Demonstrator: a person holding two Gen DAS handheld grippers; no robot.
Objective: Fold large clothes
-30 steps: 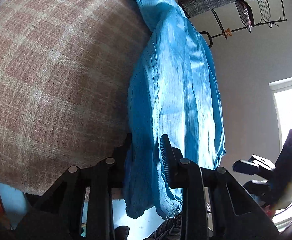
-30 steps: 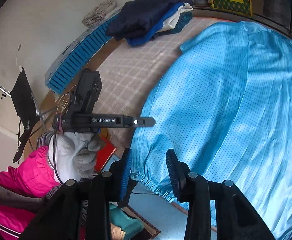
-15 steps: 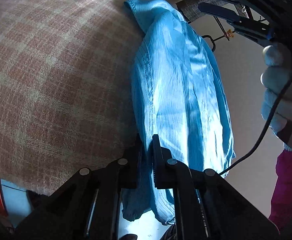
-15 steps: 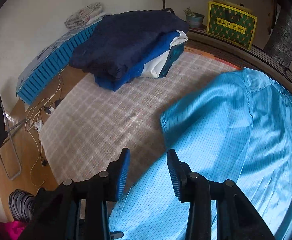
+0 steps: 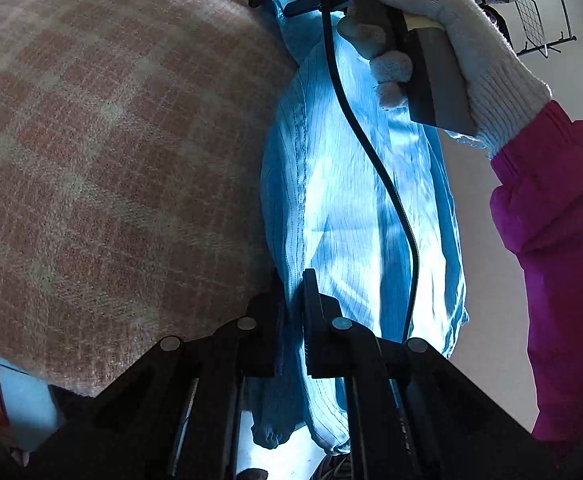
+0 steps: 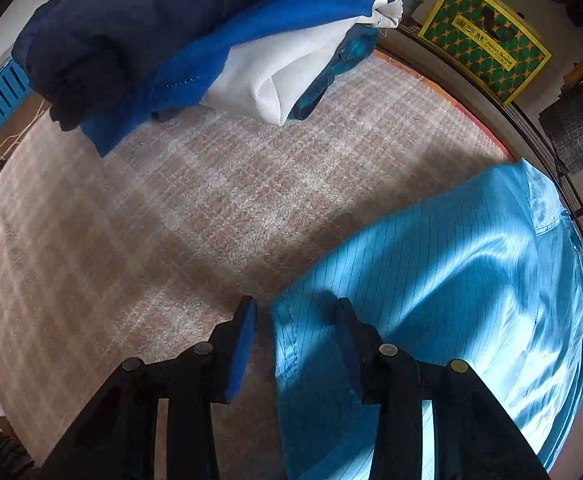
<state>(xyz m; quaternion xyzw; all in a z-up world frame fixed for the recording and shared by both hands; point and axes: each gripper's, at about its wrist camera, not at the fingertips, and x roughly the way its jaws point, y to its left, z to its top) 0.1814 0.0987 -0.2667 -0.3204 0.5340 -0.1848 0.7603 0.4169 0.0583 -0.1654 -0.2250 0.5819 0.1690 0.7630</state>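
Slippery light-blue garment (image 6: 431, 280) lies on the plaid bed cover (image 6: 171, 220); the left hand-held gripper (image 5: 291, 292) is pinched tight on its edge, while the right hand-held gripper (image 6: 295, 316) is closing astride a corner just ahead of it, pads not yet pressing. If those pads catch only one layer or the bed cover beneath, the sleek cloth could slide free when lifted and the fold would skew.

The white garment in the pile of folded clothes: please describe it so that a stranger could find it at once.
Look at the checked blanket and find the pile at its far side. The white garment lies under a royal blue garment. It is the only white item there, with a ribbed folded corner sticking out.
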